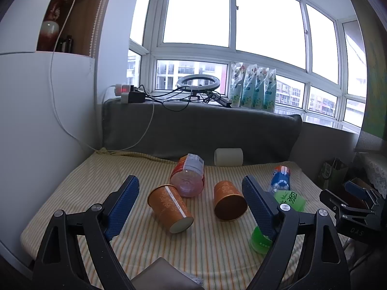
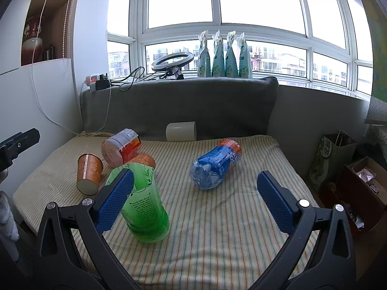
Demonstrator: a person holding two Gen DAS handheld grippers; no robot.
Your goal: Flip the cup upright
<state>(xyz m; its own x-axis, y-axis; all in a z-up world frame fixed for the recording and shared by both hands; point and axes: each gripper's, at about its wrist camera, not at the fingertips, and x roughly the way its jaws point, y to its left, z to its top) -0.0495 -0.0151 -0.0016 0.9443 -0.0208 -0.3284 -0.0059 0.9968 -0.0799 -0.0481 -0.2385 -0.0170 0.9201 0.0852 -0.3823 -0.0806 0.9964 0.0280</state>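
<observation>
Left gripper (image 1: 191,207) jaws spread wide, nothing between them. Right gripper (image 2: 196,200) likewise wide apart, empty. Both angled slightly downward.

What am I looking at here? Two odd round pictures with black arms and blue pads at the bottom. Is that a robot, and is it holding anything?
No robot: a person holds a two-finger clamp in each hand, and a wide-angle camera on each clamp looks forward along its fingers. One picture comes from the left gripper, the other from the right gripper. Both are open and hold nothing.

On the striped cloth lie things tipped on their sides: two orange paper cups, the left cup and the right cup, a pink bottle, a blue bottle, a green bottle and a white roll at the back. The job is to stand a cup upright; none is standing yet.
</observation>
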